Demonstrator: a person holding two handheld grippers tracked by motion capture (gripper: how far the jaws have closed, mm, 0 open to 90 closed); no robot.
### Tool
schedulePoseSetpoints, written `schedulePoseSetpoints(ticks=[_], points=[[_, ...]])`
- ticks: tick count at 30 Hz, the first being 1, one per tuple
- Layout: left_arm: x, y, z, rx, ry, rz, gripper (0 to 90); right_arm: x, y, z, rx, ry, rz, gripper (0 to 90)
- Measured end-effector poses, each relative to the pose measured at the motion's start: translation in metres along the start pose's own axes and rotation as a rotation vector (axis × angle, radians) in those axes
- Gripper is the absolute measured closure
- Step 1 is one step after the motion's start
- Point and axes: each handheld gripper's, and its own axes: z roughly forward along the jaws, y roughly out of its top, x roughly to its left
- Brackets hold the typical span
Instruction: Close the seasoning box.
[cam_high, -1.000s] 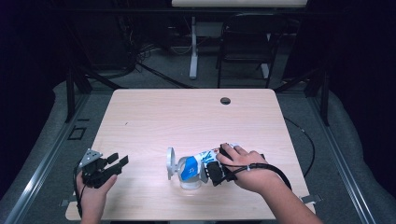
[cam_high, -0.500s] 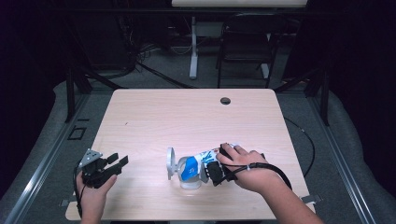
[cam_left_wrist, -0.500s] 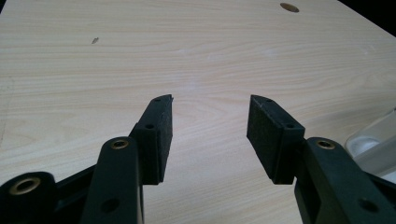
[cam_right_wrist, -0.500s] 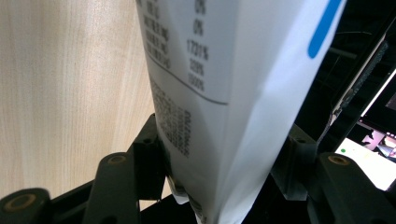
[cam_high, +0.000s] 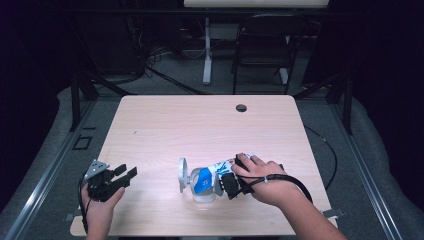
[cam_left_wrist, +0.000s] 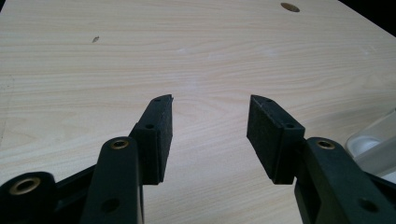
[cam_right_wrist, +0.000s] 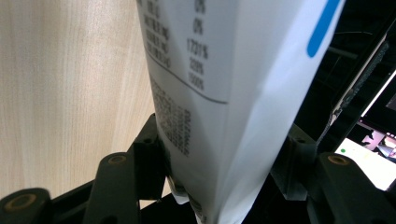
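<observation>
We hold the white and blue printed carton (cam_high: 212, 176) pinched between the pads of our right gripper (cam_high: 226, 183), tipped over a clear plastic cup (cam_high: 202, 192) that stands just under it. Our left gripper (cam_high: 126, 174) rests with its fingers (cam_left_wrist: 156, 135) spread above the pale wooden table (cam_high: 200, 125), well apart from the carton.

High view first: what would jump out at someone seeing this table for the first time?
The blue-and-white carton, tipped on its side over a clear cup near the table's front edge, catches the eye; the right tool is clamped on it. In the right gripper view its printed side runs up between the black jaws. At the front left corner, the left tool is held open, with nothing in it.
</observation>
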Motion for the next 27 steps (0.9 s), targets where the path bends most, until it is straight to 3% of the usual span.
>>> schedulePoseSetpoints(ticks=[27], points=[[0.0004,-0.0005,0.0008,0.004,0.001,0.001,50.8,-0.0015,0.0009,-0.0007,0.008,0.003,-0.018,45.9]])
